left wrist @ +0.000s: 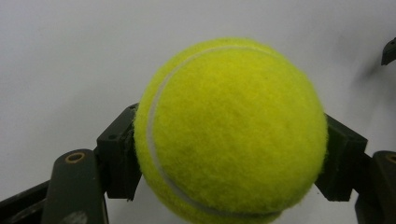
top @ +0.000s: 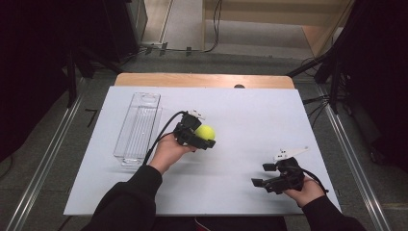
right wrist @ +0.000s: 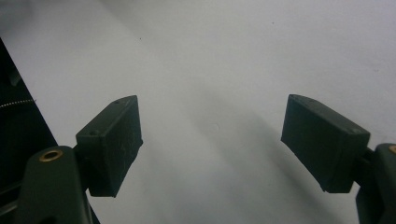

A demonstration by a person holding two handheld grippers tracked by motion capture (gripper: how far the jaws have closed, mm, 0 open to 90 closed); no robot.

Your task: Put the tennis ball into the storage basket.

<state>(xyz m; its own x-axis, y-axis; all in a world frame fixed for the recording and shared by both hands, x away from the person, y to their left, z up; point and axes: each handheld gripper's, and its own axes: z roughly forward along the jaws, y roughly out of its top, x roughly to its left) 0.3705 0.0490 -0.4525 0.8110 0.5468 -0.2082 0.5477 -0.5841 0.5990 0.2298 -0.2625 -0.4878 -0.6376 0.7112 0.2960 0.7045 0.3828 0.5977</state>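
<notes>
Between black pads (left wrist: 119, 156), unlabelled tennis ball (left wrist: 231, 128)

The high view looks from above the person's side, forward and down, far enough off to take in the whole white counter (top: 240, 106), the floor around it and both arms coming in from the bottom. The left gripper view sits very close — it looks along the left gripper (left wrist: 231, 140) at the yellow ball (left wrist: 231, 130), with white counter behind it. The high view shares that ball (top: 205, 132) and that gripper (top: 197, 132). The right gripper view looks low along the right gripper (right wrist: 210, 149) at bare counter close by — the same patch the high view sees near the right gripper (top: 267, 175).
</notes>
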